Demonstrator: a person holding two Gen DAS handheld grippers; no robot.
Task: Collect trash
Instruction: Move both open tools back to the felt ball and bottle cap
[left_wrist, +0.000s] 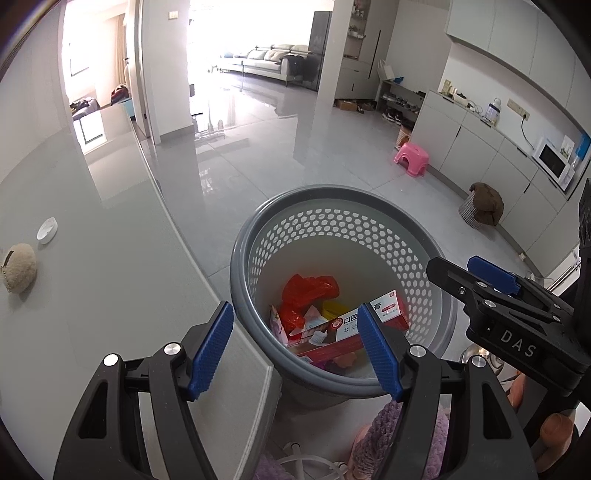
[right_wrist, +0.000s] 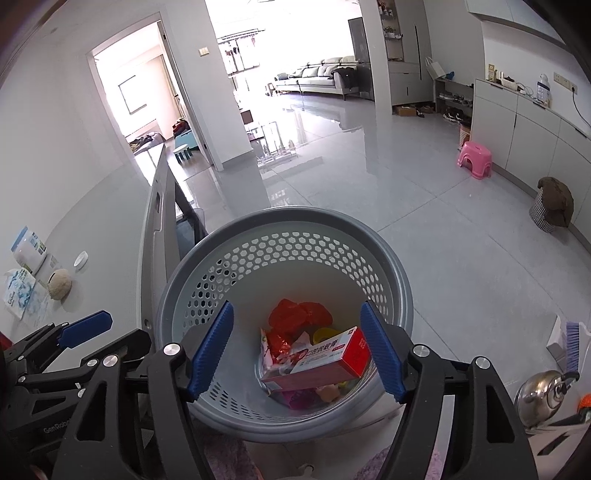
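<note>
Floor (right_wrist: 424, 221) carries a grey bin (right_wrist: 397, 266) beside the desk (left_wrist: 92, 258). Inside the bin, a red-and-white box (right_wrist: 332, 356) lies on top of the trash, its long axis tilted, upper end toward the right wall. Both the left gripper (left_wrist: 295, 349) and right gripper (right_wrist: 297, 349) hang released above, nothing between their fingers.

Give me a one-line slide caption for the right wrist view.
Open right hand-held gripper above the grey perforated bin, where a red toothpaste box rests atop other trash.
</note>
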